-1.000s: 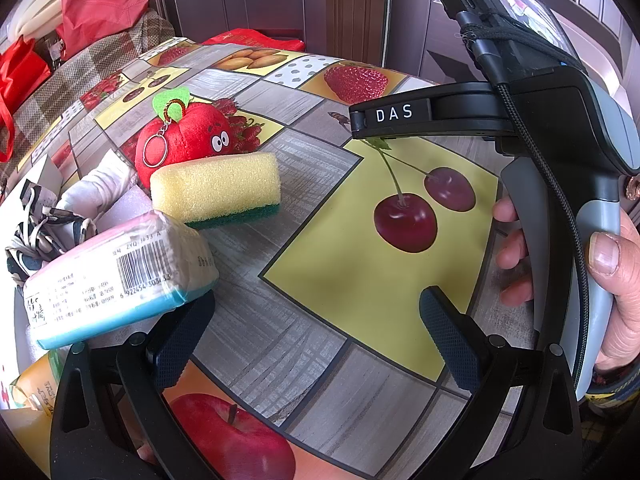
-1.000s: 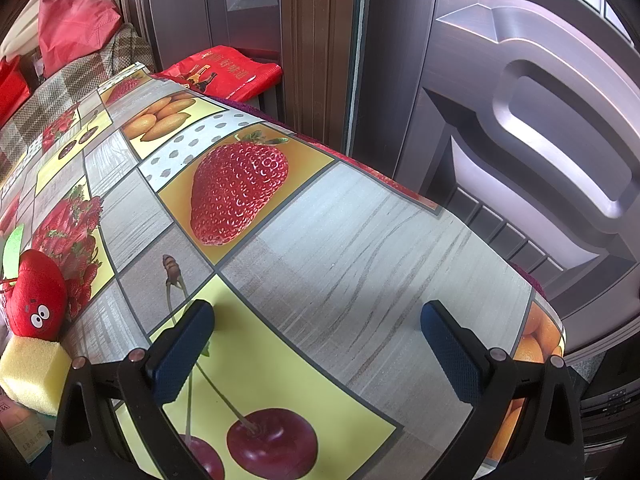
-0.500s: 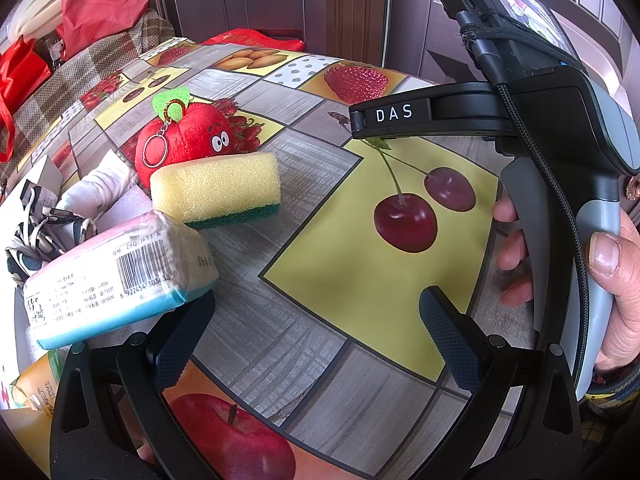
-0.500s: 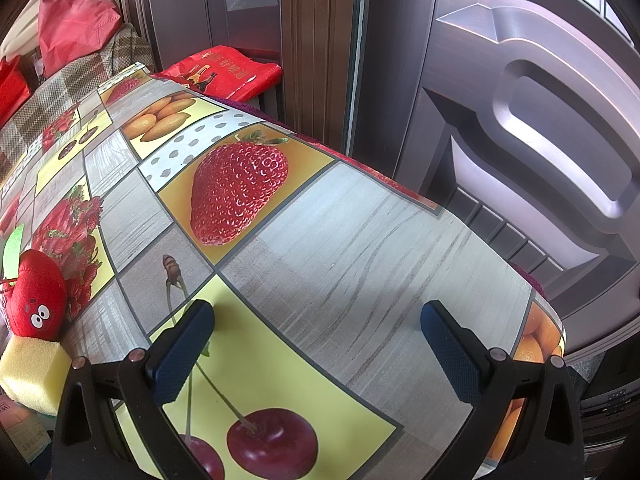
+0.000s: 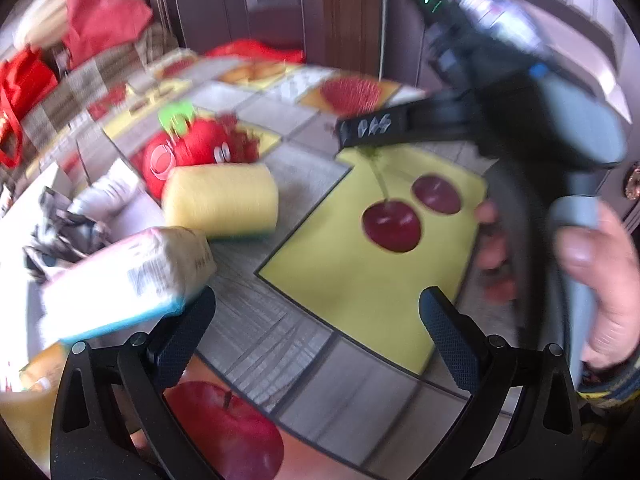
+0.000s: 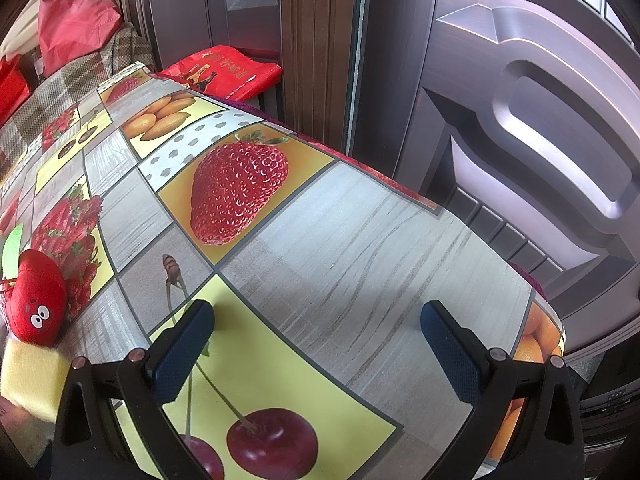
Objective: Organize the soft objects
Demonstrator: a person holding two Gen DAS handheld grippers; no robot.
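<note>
In the blurred left wrist view, a yellow sponge with a green underside lies on the fruit-print tablecloth. A red strawberry plush with a key ring sits behind it. A wrapped pink, white and blue pack lies just beyond my left finger. My left gripper is open and empty over the table. My right gripper is open and empty above the cherry print; its body shows at the right of the left wrist view. The plush and sponge sit at the right view's left edge.
White cloth and a dark patterned item lie at the far left. Red bags rest on a checked sofa behind the table. A red bag lies by the brown doors. The table edge runs at the right.
The left wrist view has gone blurred and shifted slightly: my left gripper is moving, and the pack and sponge sit a little lower-right in view. The right gripper view is unchanged.
</note>
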